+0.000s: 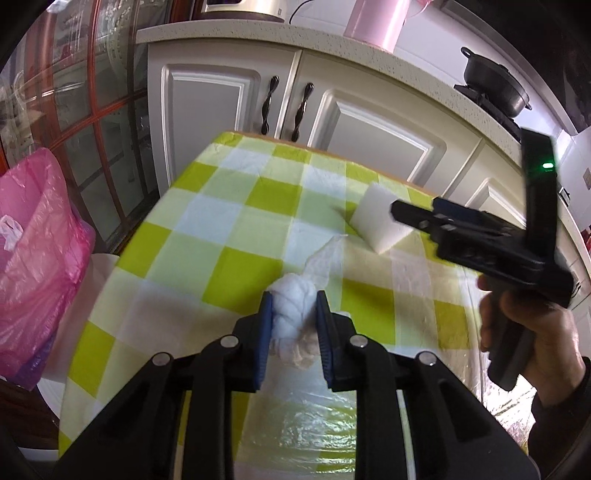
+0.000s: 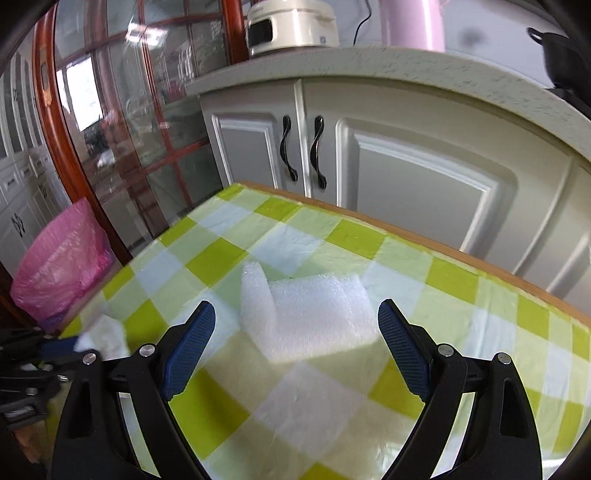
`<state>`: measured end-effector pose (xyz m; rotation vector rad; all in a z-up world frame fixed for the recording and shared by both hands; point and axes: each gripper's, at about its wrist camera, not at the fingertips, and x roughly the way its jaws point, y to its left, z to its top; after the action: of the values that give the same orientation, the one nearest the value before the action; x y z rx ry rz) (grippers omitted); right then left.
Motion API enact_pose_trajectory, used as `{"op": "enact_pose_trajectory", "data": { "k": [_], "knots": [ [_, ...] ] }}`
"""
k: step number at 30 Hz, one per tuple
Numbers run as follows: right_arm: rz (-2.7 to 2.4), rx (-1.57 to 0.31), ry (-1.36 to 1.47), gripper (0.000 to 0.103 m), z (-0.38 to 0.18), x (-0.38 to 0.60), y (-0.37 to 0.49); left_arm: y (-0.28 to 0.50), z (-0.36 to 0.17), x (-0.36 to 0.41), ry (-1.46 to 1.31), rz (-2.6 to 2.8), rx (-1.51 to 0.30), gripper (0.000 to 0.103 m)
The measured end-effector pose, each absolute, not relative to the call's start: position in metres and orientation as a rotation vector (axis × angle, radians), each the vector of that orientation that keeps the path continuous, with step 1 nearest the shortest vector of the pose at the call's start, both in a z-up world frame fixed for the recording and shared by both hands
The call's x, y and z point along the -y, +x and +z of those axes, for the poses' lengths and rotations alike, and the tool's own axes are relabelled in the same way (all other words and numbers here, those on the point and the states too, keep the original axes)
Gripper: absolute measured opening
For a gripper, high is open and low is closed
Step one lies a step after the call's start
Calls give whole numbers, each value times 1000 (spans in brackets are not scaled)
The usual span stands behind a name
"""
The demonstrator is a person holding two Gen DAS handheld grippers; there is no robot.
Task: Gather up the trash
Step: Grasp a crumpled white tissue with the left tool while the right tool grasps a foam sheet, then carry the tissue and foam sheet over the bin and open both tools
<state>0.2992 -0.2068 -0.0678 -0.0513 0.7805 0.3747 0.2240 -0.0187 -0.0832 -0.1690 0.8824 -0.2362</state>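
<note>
Trash wad point(image 1: 291, 310), white crumpled tissue, clamped in left gripper point(image 1: 294, 306) jaws just above desk point(image 1: 207, 236). Right gripper point(image 2: 296, 314) jaws wide open, empty, foam piece point(image 2: 314, 314) lying ahead. Pink bin bag point(image 1: 33, 266) beside desk's left edge.

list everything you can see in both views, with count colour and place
tissue wad: one, white, on the table, pinched in the left tool
foam sheet: one, white, lying on the table ahead of the right tool, one end curled up
tablecloth: one, green, white and yellow checks, covering the table
bin bag: one, pink, beside the table's left edge
cabinet doors: several, cream, with black handles, behind the table
rice cooker: one, cream, on the counter
pink cylinder: one, on the counter
pan: one, black, on the stove at right
left tool: one, black with blue pads, shut on the wad
right tool: one, black with blue pads, open above the foam
hand: one, gripping the right tool's handle
</note>
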Motion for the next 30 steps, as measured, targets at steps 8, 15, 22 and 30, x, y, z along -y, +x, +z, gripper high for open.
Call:
{"op": "enact_pose_trajectory", "data": {
  "k": [8,15,22,30],
  "knots": [
    [376,-843,-111,69,-85,193,319,227,-78,7,-187,-221,-868,22],
    [349,-827,-105,62,-84,197,312,225,-73,1,-192,-210,-854,22],
    [334,-784,-59,62,-65,200,287,215,-60,-7,-187,-193,-822,22],
    [338,-721,-18,62,-24,194,242,190,-29,-25,-189,-172,-756,22]
  ]
}}
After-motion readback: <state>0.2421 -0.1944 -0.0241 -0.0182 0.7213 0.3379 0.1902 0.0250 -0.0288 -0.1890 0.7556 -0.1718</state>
